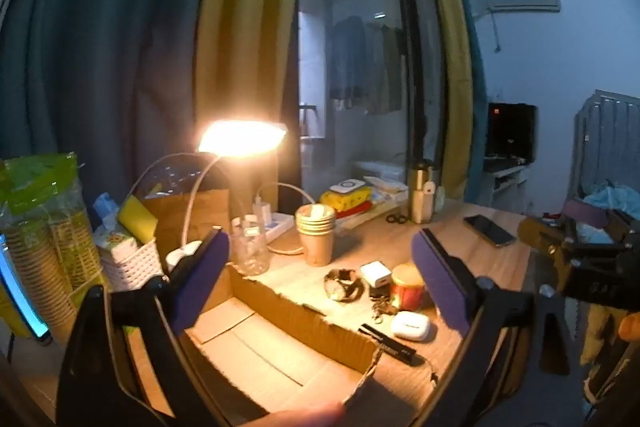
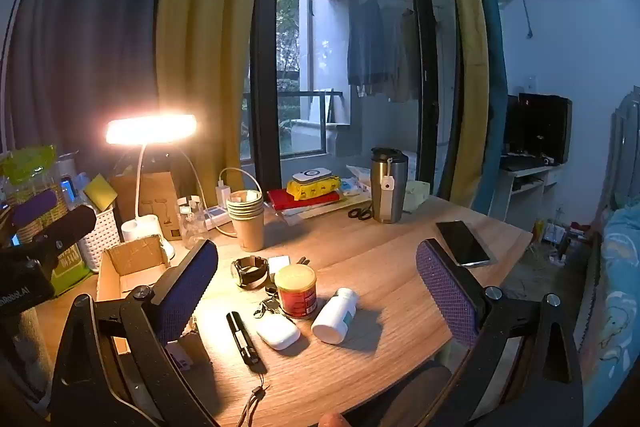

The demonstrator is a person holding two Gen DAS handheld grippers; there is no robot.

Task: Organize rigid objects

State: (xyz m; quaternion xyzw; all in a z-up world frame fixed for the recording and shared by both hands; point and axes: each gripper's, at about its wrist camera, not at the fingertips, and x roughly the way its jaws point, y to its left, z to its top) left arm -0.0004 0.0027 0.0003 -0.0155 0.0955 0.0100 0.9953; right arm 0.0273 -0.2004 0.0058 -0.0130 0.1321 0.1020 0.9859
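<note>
An open cardboard box [image 1: 280, 355] lies on the wooden desk [image 2: 380, 259]; it also shows in the right wrist view [image 2: 132, 267]. My left gripper [image 1: 320, 267] is open and empty above the box. Beside the box lie a wristwatch [image 2: 250, 271], a white charger cube [image 2: 279, 263], a red can [image 2: 297, 291], keys [image 2: 267, 305], a white earbud case [image 2: 278, 331], a black pen-shaped stick [image 2: 243, 338] and a white pill bottle [image 2: 335, 315] on its side. My right gripper [image 2: 316, 283] is open and empty above these items.
A lit desk lamp [image 2: 150, 129], a stack of paper cups [image 2: 246, 219], a white basket [image 2: 98, 239], a steel tumbler [image 2: 387, 187], scissors [image 2: 360, 213] and a phone [image 2: 462, 243] stand around the desk. Curtains and a glass door are behind.
</note>
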